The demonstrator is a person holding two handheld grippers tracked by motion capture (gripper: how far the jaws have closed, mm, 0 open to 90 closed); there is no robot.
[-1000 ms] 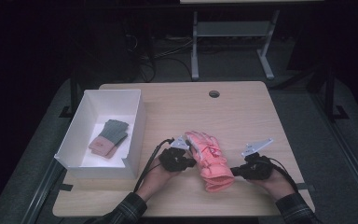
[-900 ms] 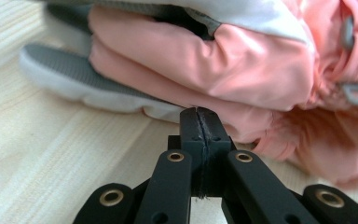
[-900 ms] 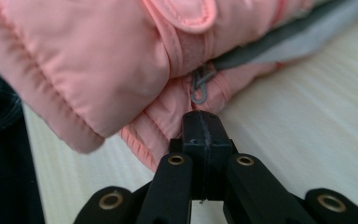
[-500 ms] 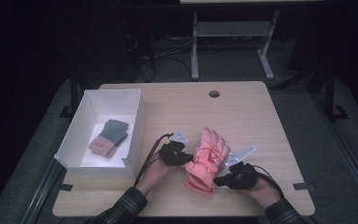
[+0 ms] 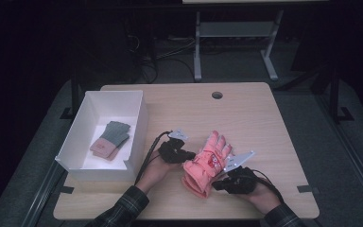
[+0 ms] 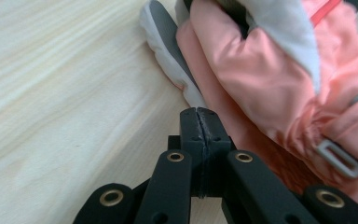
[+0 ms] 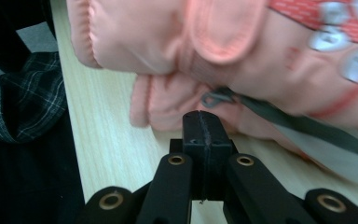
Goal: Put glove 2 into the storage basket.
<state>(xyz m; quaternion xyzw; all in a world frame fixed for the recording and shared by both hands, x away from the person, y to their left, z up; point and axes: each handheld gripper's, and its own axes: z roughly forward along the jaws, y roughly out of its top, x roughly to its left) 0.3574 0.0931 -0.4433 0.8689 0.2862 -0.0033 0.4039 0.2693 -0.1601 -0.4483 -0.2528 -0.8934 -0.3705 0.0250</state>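
Pink gloves, lower centre: being nudged together by left gripper and right gripper, jaws closed, empty; next, a grasp.

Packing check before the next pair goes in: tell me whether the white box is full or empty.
Neither: the white box holds one folded pair of grey and pink gloves; the floor around them is bare.

1. The pair of gloves lies on the counter, toward its near edge.
2. Left of the gloves, the left gripper sits right against them.
3. Right gripper is at the gloves' near right, beside the cuff end.
4. Well left of the gloves stands the box on the counter.
5. In the box lies a folded sock pair.
6. Far behind the gloves is the counter's cable hole.
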